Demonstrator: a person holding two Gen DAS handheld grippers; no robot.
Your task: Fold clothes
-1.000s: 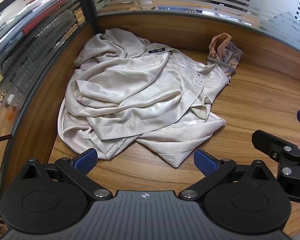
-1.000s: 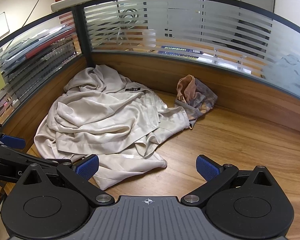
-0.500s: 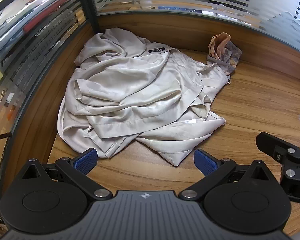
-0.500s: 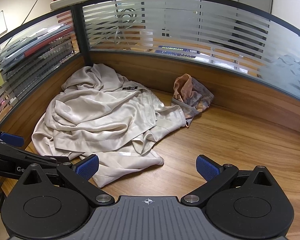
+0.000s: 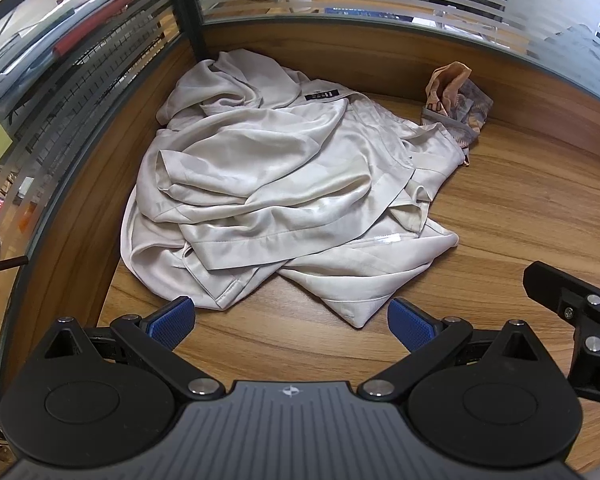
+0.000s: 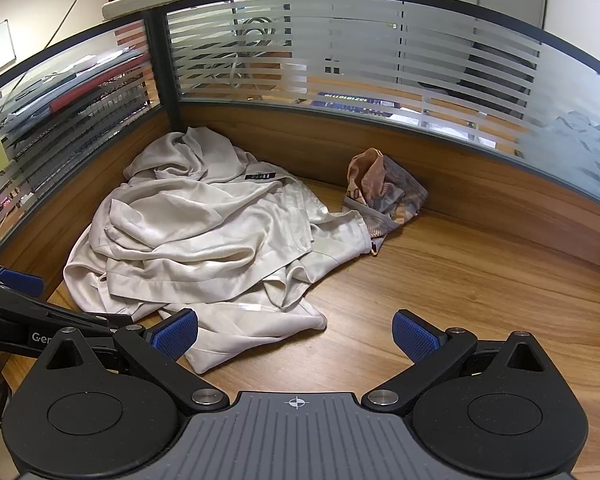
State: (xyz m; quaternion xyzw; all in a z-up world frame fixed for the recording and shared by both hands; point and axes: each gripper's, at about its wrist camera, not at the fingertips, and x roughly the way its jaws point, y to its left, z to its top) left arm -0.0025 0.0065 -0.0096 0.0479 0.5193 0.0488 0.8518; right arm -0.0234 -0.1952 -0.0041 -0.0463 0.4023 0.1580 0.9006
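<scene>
Both my grippers hover with jaws wide apart, holding nothing, in front of the crumpled clothes.

My left gripper (image 5: 290, 322) and right gripper (image 6: 295, 336) hang above the wooden worktop (image 5: 520, 216). The cream satin garment (image 5: 276, 196) lies bunched in the corner by the glass partition (image 6: 360, 64), its near hem just beyond my blue fingertips (image 5: 168, 320). A small patterned garment (image 6: 384, 192) sits touching its right edge.

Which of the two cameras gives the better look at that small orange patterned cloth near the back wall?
The right wrist view: the patterned cloth lies nearer the picture's middle, larger, its bunched shape and grey band plain. In the left wrist view it sits smaller, off toward the upper right. In both, the cream garment overlaps its near edge.
</scene>
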